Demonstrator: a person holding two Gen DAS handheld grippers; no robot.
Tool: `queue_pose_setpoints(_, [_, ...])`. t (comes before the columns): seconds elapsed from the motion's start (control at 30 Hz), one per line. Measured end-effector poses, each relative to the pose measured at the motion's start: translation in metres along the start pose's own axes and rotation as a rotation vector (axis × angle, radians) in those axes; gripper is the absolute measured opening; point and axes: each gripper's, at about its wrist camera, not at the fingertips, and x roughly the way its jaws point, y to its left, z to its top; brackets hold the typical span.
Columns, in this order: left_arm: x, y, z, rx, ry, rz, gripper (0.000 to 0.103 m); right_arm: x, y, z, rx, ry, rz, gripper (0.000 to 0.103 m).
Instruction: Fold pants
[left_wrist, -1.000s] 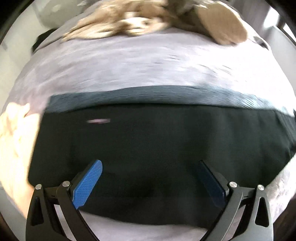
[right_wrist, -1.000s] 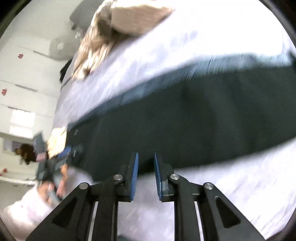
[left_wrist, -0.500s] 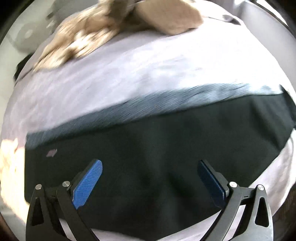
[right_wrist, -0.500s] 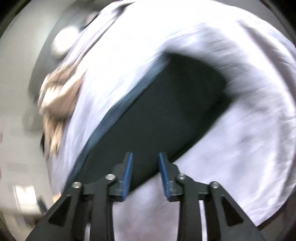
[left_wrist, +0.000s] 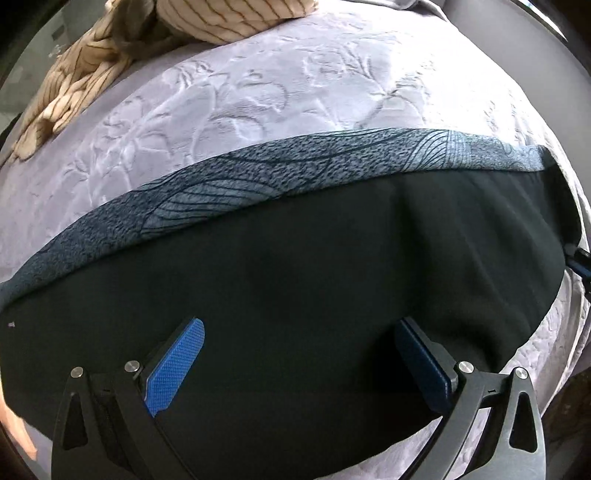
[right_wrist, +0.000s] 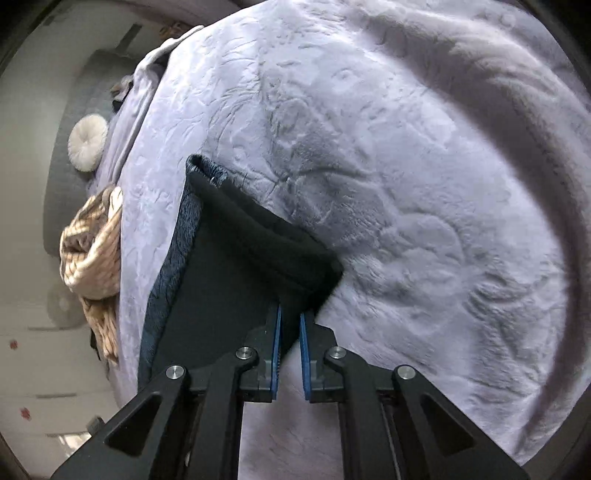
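Pants (left_wrist: 295, 280): dark, flat on bed (left_wrist: 258, 110), left end cut off. Right gripper (right_wrist: 290, 321): jaws clenched on pants' hem corner. Left gripper (left_wrist: 299, 362): jaws released, above pants.

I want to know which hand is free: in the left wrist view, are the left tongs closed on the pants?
No. The left tongs stand wide open above the black pants, pads far apart with nothing pinched.

both wrist views close, steeply down (shared pants (left_wrist: 295, 280))
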Motion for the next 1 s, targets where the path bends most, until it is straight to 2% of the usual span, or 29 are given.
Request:
queue_pose_setpoints(0.1, [0.001, 0.002, 0.004, 0.017, 0.004, 0.033, 0.103, -0.007, 0.001, 0.0, -0.018, 0.023, -0.018, 0.013])
queue_pose_setpoints(0.23, [-0.005, -0.002, 0.015, 0.016, 0.013, 0.064, 0.103, -0.02, 0.014, -0.01, -0.089, 0.048, -0.029, 0.013])
queue_pose_setpoints(0.3, [-0.018, 0.0, 0.026, 0.01, -0.036, 0.033, 0.103, -0.024, 0.028, -0.018, -0.162, 0.061, -0.023, 0.013])
queue_pose_setpoints(0.33, [-0.022, 0.0, 0.035, 0.01, -0.066, 0.036, 0.103, -0.026, 0.036, -0.023, -0.208, 0.068, -0.023, 0.013])
queue_pose_setpoints(0.43, [-0.013, 0.004, 0.058, -0.005, -0.088, 0.073, 0.103, -0.017, 0.067, -0.031, -0.336, 0.095, -0.014, 0.013])
queue_pose_setpoints(0.5, [0.008, 0.013, 0.075, -0.04, -0.058, 0.117, 0.103, -0.004, 0.089, -0.033, -0.407, 0.099, -0.005, 0.014])
queue_pose_setpoints(0.53, [0.019, 0.011, 0.077, -0.056, -0.02, 0.132, 0.103, 0.005, 0.099, -0.032, -0.432, 0.102, -0.01, 0.019])
queue_pose_setpoints(0.57, [0.027, 0.018, 0.08, -0.103, 0.021, 0.112, 0.103, 0.017, 0.104, -0.032, -0.444, 0.119, -0.028, 0.029])
queue_pose_setpoints(0.6, [0.022, 0.027, 0.067, -0.135, 0.02, 0.098, 0.103, 0.032, 0.107, -0.031, -0.447, 0.151, -0.061, 0.034])
queue_pose_setpoints(0.67, [0.011, 0.028, 0.059, -0.127, 0.021, 0.089, 0.103, 0.045, 0.102, -0.033, -0.449, 0.173, -0.096, 0.036])
queue_pose_setpoints(0.73, [0.001, 0.022, 0.047, -0.1, 0.026, 0.088, 0.103, 0.042, 0.096, -0.037, -0.444, 0.159, -0.073, 0.036])
queue_pose_setpoints(0.87, [-0.009, 0.005, 0.014, -0.074, 0.062, 0.031, 0.103, 0.034, 0.082, -0.04, -0.397, 0.173, -0.021, 0.036])
queue_pose_setpoints(1.0, [-0.013, -0.007, -0.007, -0.103, 0.076, 0.058, 0.103, 0.027, 0.077, -0.04, -0.378, 0.197, -0.001, 0.037])
